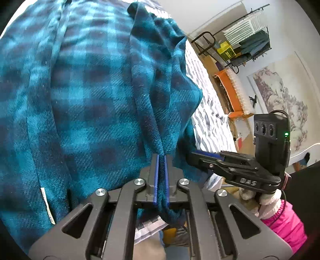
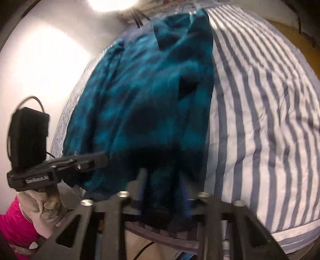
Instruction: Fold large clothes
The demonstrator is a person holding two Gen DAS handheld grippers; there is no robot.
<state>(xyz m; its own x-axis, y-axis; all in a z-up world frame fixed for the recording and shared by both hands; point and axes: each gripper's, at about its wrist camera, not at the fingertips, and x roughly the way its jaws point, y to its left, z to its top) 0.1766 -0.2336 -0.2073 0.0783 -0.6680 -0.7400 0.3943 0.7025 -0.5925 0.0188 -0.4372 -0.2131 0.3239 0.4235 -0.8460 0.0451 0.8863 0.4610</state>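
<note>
A teal and dark plaid fleece garment (image 1: 84,96) hangs lifted over a striped bed. My left gripper (image 1: 161,160) is shut on a bunched edge of it, the cloth pinched between the blue pads. My right gripper (image 2: 164,180) is shut on another thick fold of the same garment (image 2: 152,96), which stretches away over the bed. In the left wrist view the right gripper (image 1: 202,155) reaches in from the right into the cloth. In the right wrist view the left gripper (image 2: 100,159) enters from the left. A white care label (image 1: 47,206) hangs at lower left.
The bed has a grey and white striped cover (image 2: 260,112). A clothes rack (image 1: 248,38) with hanging items, an orange frame (image 1: 234,94) and a wall painting (image 1: 284,100) stand beyond the bed. A bright lamp glare (image 2: 112,4) fills the top left of the right wrist view.
</note>
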